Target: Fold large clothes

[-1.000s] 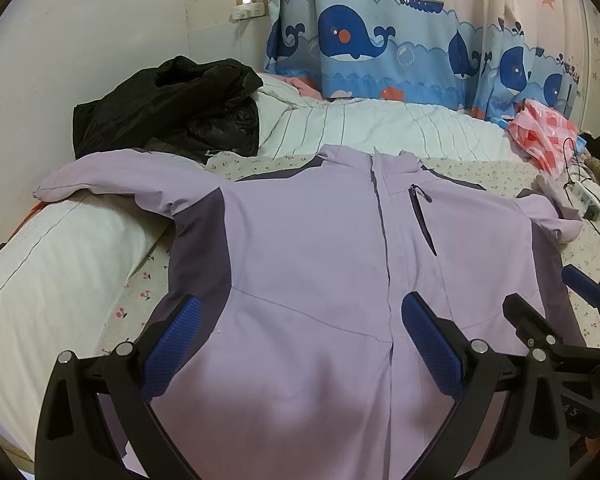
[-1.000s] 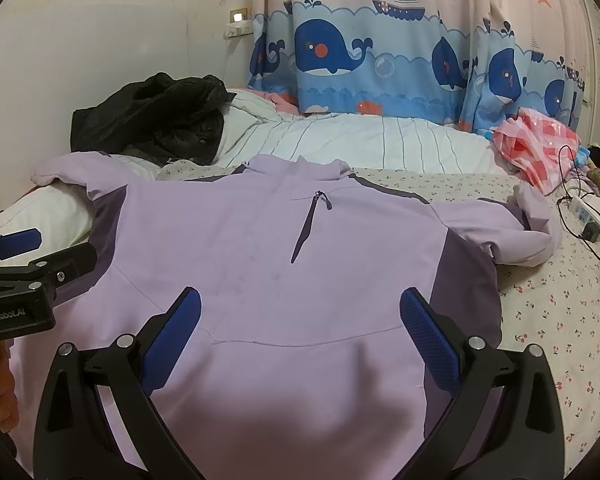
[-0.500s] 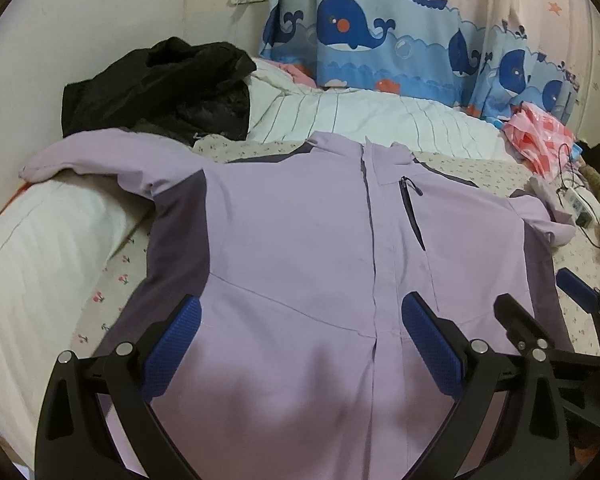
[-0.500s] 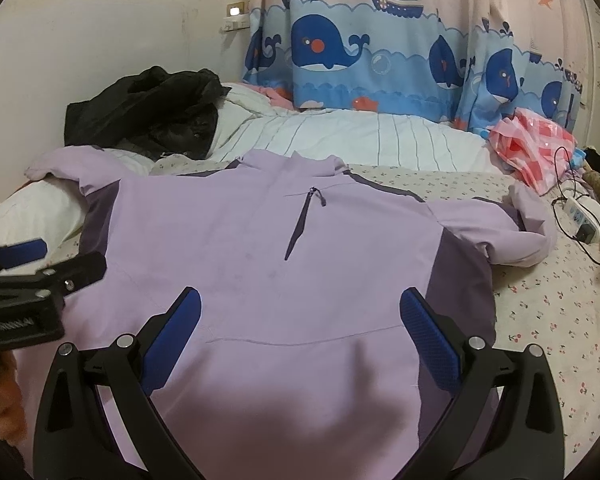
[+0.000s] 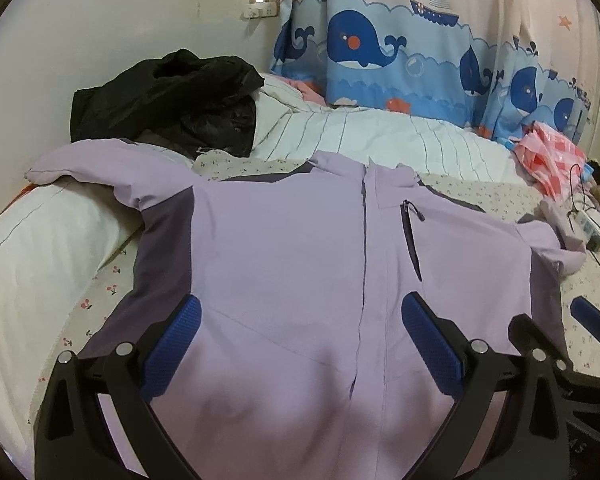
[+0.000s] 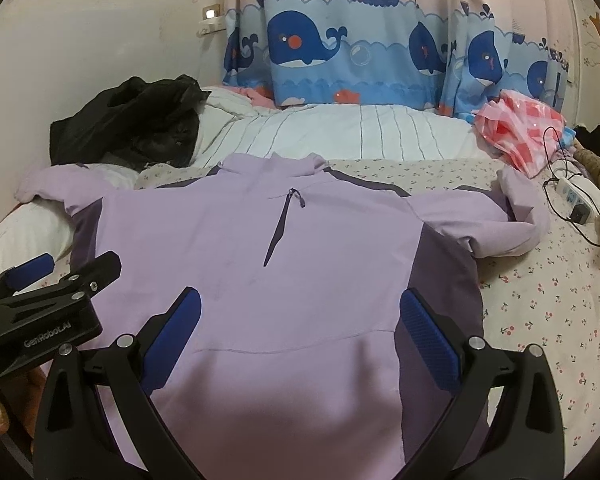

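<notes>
while both grippers hang over the bed, notes as follows:
jacket: lilac jacket point(image 5: 284, 264) lies spread front-up on the cherry-print sheet point(image 6: 548, 304), collar toward the curtain, hem nearest the cameras; darker purple panels down both sides.
sleeves: one sleeve point(image 5: 100, 172) runs out over the white pillow point(image 5: 28, 264); the other sleeve point(image 6: 516, 216) is bent back on itself near the power strip point(image 6: 576, 200).
zip: centre front closed; chest pocket zip point(image 6: 278, 232) dark, pull at its top.
left gripper point(image 5: 300, 344): blue pads point(image 5: 172, 344) wide apart, nothing between them, over the lower front of the jacket; contact with cloth cannot be told.
right gripper point(image 6: 300, 340): fingers spread wide, holding nothing, over the lower front nearer the dark side panel.
background: black coat point(image 5: 164, 100) heaped by the wall; striped duvet point(image 6: 360, 132) behind the collar; whale curtain point(image 6: 380, 52); pink checked bag point(image 6: 520, 132).
</notes>
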Motion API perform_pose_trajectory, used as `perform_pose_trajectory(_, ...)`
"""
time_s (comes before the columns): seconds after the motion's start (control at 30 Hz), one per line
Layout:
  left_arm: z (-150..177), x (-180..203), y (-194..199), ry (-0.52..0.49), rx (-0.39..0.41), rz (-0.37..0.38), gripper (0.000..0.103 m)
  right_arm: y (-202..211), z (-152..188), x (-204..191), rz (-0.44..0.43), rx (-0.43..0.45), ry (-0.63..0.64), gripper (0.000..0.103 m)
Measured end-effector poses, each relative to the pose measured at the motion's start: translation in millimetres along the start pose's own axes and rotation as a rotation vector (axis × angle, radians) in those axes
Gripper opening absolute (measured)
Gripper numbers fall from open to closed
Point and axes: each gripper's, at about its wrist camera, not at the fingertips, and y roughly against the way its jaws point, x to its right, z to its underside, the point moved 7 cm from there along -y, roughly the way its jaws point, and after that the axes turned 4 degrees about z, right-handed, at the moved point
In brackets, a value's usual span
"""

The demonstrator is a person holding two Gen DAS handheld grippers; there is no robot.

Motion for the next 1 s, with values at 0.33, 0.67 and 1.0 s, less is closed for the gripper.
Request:
perform_pose_trajectory(0.33,-0.8,5.0,-11.3,-0.006,-0.010,0.003,0.096,-1.9,-3.3,6.8,0.000,-0.003,-0.018,0.096)
perform_pose_trajectory(0.67,-0.4,6.0,-11.7,-0.009,-0.010,0.002,0.096,-2.2,-1.8,5.0,-0.006,-0.006,-0.012,0.096)
perform_pose_trajectory(1.0,-0.5,6.4,-11.5,-0.011,-0.008,0.001,0.096,-3.5,-1.1,3.7,-0.010,-0.008,-0.014,0.096)
